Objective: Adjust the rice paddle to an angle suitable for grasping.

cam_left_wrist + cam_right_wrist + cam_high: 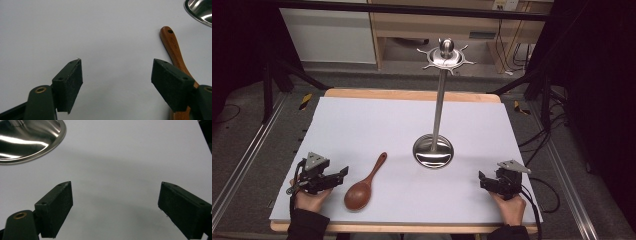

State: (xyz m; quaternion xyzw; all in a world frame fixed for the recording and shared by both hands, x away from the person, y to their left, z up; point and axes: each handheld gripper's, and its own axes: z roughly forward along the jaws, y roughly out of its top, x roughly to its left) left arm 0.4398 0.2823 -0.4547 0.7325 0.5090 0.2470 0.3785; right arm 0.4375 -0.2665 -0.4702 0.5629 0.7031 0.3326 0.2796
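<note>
A brown wooden spoon (pixel 365 184) lies on the white table cover, bowl toward the front edge, handle pointing to the back right. Its handle (pixel 173 47) has a small hole near the tip and runs behind the right jaw in the left gripper view. A tall steel utensil stand (pixel 438 107) rises from a round base (pixel 433 151) at mid-table, with a hooked crown (pixel 446 54) on top. My left gripper (pixel 343 173) rests at the front left, just left of the spoon, open and empty. My right gripper (pixel 482 180) sits at the front right, open, nothing between its jaws.
The white cover (pixel 377 125) spreads over a wooden table (pixel 412 94). The stand's shiny base (pixel 27 138) lies ahead and left of the right gripper. Dark floor, rails and cables surround the table; shelving stands behind it.
</note>
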